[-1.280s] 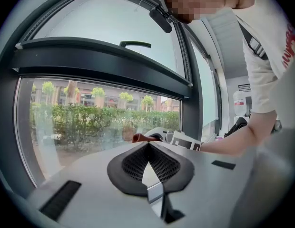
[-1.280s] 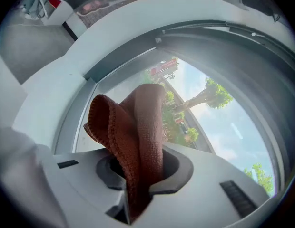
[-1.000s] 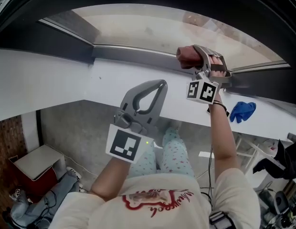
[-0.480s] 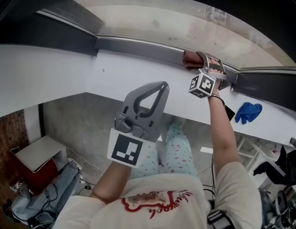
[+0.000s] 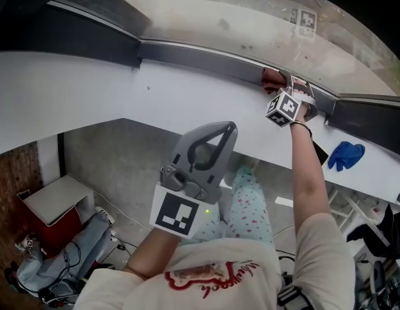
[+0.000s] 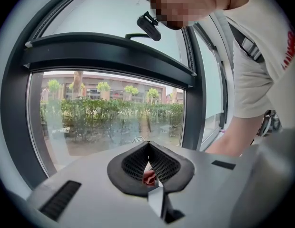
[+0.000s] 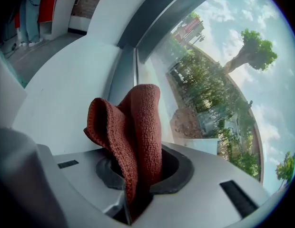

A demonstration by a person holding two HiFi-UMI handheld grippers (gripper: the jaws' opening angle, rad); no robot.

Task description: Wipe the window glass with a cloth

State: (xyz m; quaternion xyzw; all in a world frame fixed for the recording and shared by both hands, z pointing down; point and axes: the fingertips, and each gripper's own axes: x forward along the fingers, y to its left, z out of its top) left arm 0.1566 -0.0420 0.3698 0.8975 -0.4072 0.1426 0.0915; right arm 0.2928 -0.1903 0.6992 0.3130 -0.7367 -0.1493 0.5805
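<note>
window wiping, cloth at the bottom edge of the pane – wiping step under way, by judgement.
window glass: running across the top of the head view, hedges and a tree showing through it in both gripper views; white sill: lying below the dark frame rail; left gripper: hanging below the sill, well apart from the glass, jaws meeting at their tips and clamping nothing; right gripper: reaching up to the frame rail, jaws pinching the rust-red cloth, which is bunching upward beside the pane's lower edge; blue item: lying crumpled on the sill to the right, apart from the work. next move, as judged: pressing the cloth flat onto the glass and sweeping along or up the pane while keeping the pinch firm.
</note>
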